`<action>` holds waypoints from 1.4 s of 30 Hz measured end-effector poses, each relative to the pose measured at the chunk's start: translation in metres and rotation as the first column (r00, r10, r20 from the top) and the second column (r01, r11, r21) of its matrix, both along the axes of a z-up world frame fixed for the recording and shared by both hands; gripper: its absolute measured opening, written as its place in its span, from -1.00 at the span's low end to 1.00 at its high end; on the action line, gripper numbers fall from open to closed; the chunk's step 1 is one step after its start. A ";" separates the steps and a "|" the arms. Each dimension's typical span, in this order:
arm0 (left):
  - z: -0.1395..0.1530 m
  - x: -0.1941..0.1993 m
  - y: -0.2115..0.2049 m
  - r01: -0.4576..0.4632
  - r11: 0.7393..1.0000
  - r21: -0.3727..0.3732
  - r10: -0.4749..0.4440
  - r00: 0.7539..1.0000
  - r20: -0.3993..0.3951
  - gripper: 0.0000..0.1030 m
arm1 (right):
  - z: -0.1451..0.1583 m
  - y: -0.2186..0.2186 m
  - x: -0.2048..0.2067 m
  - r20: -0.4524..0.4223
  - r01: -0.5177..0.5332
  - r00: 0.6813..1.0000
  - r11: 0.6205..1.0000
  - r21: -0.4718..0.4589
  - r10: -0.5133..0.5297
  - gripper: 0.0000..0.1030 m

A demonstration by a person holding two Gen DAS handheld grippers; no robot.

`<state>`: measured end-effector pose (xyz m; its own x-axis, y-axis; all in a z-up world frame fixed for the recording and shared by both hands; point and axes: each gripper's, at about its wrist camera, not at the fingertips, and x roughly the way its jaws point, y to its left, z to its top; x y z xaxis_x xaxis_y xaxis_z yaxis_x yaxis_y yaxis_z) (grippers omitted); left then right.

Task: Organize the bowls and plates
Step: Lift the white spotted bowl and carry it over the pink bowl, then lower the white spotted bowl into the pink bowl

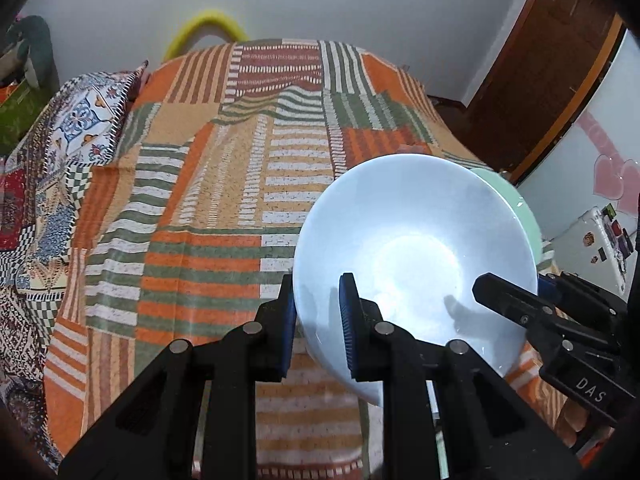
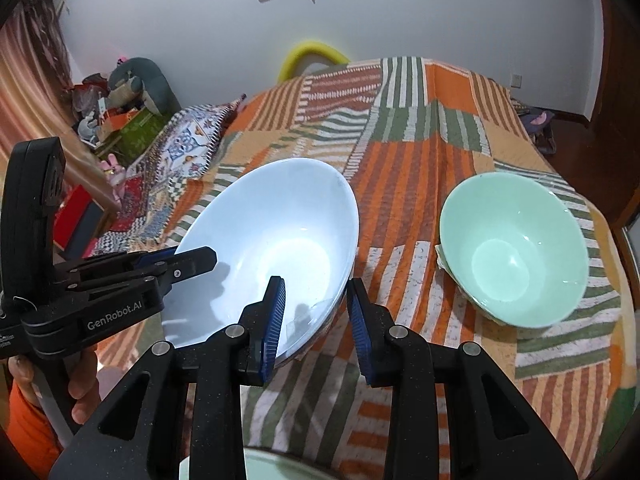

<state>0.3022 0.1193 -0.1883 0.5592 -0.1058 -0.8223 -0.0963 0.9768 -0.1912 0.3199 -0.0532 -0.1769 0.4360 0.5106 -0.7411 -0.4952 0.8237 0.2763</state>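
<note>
Both grippers work the rim of the pale blue bowl (image 2: 272, 248). Left gripper (image 1: 318, 320) fingers straddle the near-left rim, one pad outside and one inside, close against the wall, so they look clenched on it. The right gripper (image 2: 316, 320) also straddles the rim on its own side, but its outer pad stands clear of the wall with cloth showing in the gap; it reads as released, or not yet closed.

The blue bowl is tilted, its mouth turned toward the cameras, and seems lifted above the striped orange and green bedspread (image 2: 400, 152) rather than resting flat on it. To its right, well apart, a mint green bowl (image 2: 516, 256) sits on the bedspread, tipped slightly, with something pale beneath its near-left edge that cannot be made out. A patterned pillow (image 2: 192, 148) lies at the far left of the bed.

The likely step is nesting the blue bowl with the green one. To do that well, the right gripper should close firmly on the rim before any transfer, as a glazed wall can slip in a one-sided pinch. The bowl should be levelled on the way over, then lowered centred into the green bowl, and released only once it is seated.
</note>
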 end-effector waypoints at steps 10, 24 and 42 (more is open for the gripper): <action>0.044 -0.057 -0.008 -0.006 1.000 0.025 0.004 0.997 0.079 -0.61 | 0.028 -0.004 -0.034 0.043 -0.020 0.999 0.999 0.039 0.018 -0.43; 0.089 -0.144 -0.009 -0.048 0.997 0.062 0.037 0.985 0.170 -0.61 | 0.052 -0.001 -0.086 0.094 -0.061 0.994 0.994 0.096 0.052 -0.43; 0.088 -0.224 0.023 -0.147 0.987 0.066 0.132 0.973 0.190 -0.61 | 0.048 0.033 -0.140 0.094 -0.152 0.985 0.982 0.111 0.142 -0.41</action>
<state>0.0777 0.1427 -0.1008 0.7066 0.0449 -0.7062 -0.2029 0.9689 -0.1414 0.1801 -0.0198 -0.1291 0.4088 0.6553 -0.6352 -0.6343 0.7044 0.3184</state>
